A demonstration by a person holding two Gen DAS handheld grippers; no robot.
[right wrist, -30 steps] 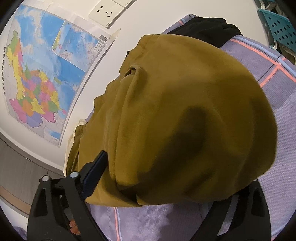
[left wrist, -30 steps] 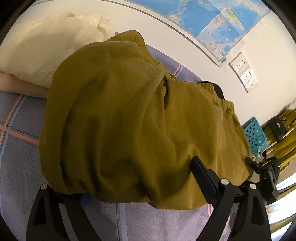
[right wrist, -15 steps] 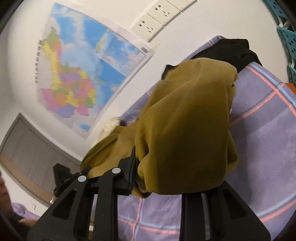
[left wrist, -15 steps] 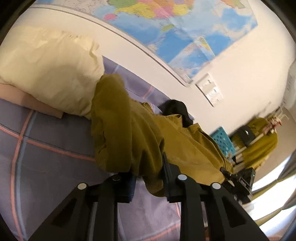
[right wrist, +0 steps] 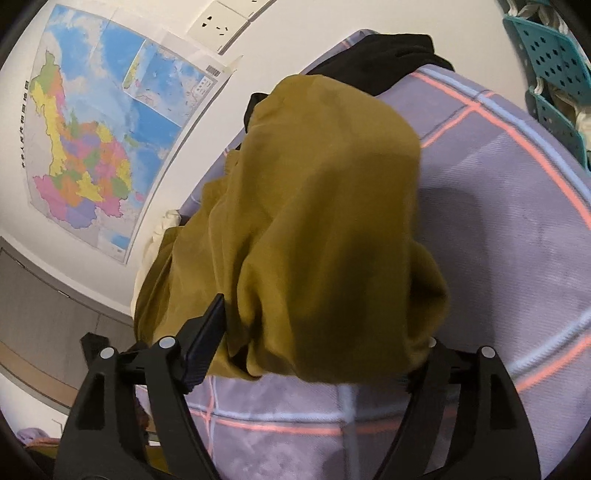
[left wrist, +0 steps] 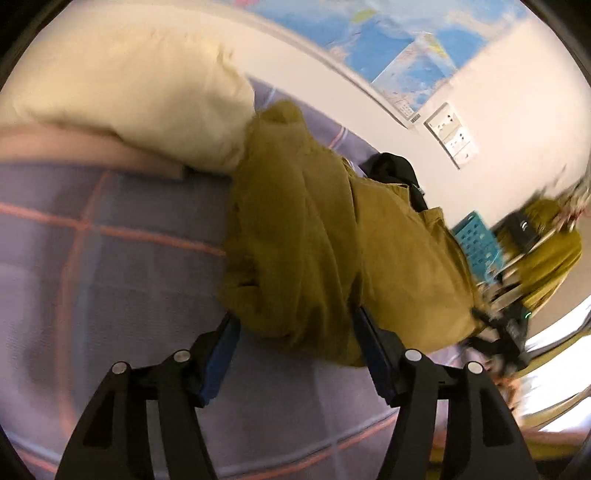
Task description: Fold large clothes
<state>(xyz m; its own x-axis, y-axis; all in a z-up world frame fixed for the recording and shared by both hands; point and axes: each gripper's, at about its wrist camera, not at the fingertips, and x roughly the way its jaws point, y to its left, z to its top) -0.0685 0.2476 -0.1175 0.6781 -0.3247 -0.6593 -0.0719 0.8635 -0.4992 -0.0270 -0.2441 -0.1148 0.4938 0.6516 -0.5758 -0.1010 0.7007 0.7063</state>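
One wide bed sheet (left wrist: 110, 266), lilac with pink and pale blue checks, fills the lower part of both views; on it lies the mustard garment (left wrist: 314, 240), bunched into a long heap that runs from the cream pillow (left wrist: 129, 85) on the left across towards the right gripper (left wrist: 498, 332), which shows small and blurred at the far edge of the left wrist view; the pillow touches the garment's upper left end; a black cloth (right wrist: 376, 62) lies behind the garment by the wall, partly under it; a coloured map (right wrist: 103, 140) hangs on the wall with white sockets (right wrist: 221, 22) beside it, and a teal perforated crate (right wrist: 546, 66) stands off the bed's far side; the left gripper (left wrist: 295, 328) has its fingers spread well apart, the garment's near fold sagging into the gap between them, the pads on either side of the cloth with no squeeze on it; in the right wrist view the garment (right wrist: 325, 229) hangs as a bulging mass right in front of the right gripper (right wrist: 321, 347), draped over its tips; the left finger (right wrist: 207, 332) stands clear at the cloth's edge, the right one is hidden beneath the fabric, and the two sit wide apart, released rather than pinching
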